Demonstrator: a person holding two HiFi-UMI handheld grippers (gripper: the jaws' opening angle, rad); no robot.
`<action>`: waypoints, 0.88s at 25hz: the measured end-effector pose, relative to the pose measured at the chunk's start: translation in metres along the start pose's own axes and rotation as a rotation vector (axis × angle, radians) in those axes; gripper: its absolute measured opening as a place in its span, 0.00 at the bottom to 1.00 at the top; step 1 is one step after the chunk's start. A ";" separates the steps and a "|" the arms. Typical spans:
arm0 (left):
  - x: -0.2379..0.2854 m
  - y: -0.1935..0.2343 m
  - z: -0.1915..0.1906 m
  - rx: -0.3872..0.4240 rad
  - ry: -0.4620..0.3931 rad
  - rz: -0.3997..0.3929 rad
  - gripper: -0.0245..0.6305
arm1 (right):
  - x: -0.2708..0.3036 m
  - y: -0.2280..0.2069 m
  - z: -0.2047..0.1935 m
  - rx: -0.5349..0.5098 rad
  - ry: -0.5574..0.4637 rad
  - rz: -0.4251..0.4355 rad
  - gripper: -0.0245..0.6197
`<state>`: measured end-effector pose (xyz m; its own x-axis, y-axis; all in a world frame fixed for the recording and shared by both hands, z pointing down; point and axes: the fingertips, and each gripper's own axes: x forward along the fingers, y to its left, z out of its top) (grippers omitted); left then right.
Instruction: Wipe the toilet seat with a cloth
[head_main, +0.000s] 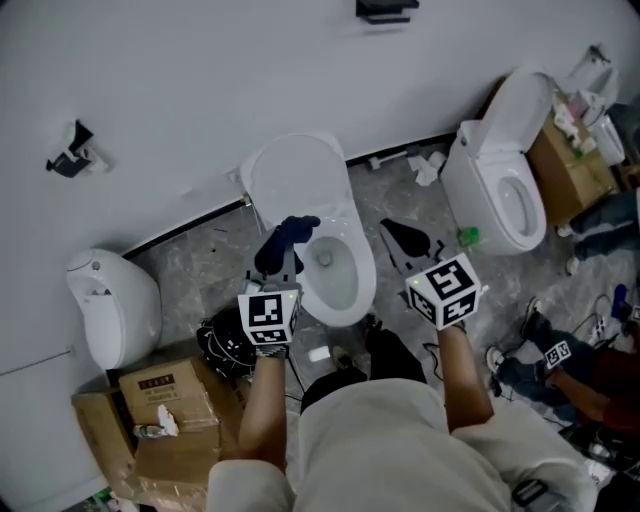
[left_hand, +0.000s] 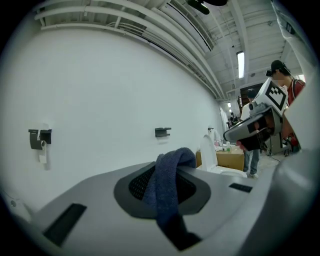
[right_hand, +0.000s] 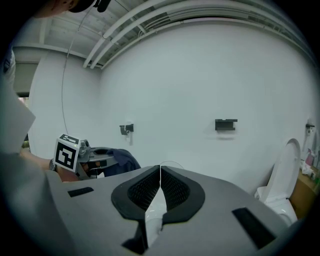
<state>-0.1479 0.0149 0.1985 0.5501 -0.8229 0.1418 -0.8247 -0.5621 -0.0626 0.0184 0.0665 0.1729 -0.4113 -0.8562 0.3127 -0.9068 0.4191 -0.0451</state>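
Observation:
A white toilet stands against the wall with its lid (head_main: 298, 178) raised and its seat (head_main: 365, 262) down around the bowl. My left gripper (head_main: 283, 258) hovers over the seat's left side, shut on a dark blue cloth (head_main: 288, 236). In the left gripper view the cloth (left_hand: 167, 187) hangs folded between the jaws. My right gripper (head_main: 398, 232) is to the right of the bowl, above the floor. In the right gripper view this gripper (right_hand: 160, 172) has its jaws shut, pad against pad, with nothing seen between them.
A second toilet (head_main: 505, 190) stands at the right with a cardboard box (head_main: 570, 170) behind it. A white fixture (head_main: 110, 305) sits at the left, above cardboard boxes (head_main: 165, 410) and a black bundle (head_main: 225, 345). Another person (head_main: 590, 375) is at lower right.

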 end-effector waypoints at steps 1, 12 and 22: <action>-0.004 0.001 0.008 0.000 -0.006 0.007 0.09 | -0.003 0.001 0.006 -0.002 -0.009 -0.002 0.09; -0.052 -0.010 0.102 0.076 -0.135 0.003 0.09 | -0.033 0.020 0.076 -0.070 -0.119 0.006 0.09; -0.094 -0.020 0.148 0.092 -0.178 -0.021 0.09 | -0.056 0.051 0.123 -0.128 -0.182 0.057 0.09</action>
<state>-0.1637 0.0909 0.0403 0.5880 -0.8082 -0.0325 -0.8021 -0.5774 -0.1526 -0.0165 0.0986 0.0367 -0.4818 -0.8657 0.1359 -0.8674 0.4932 0.0664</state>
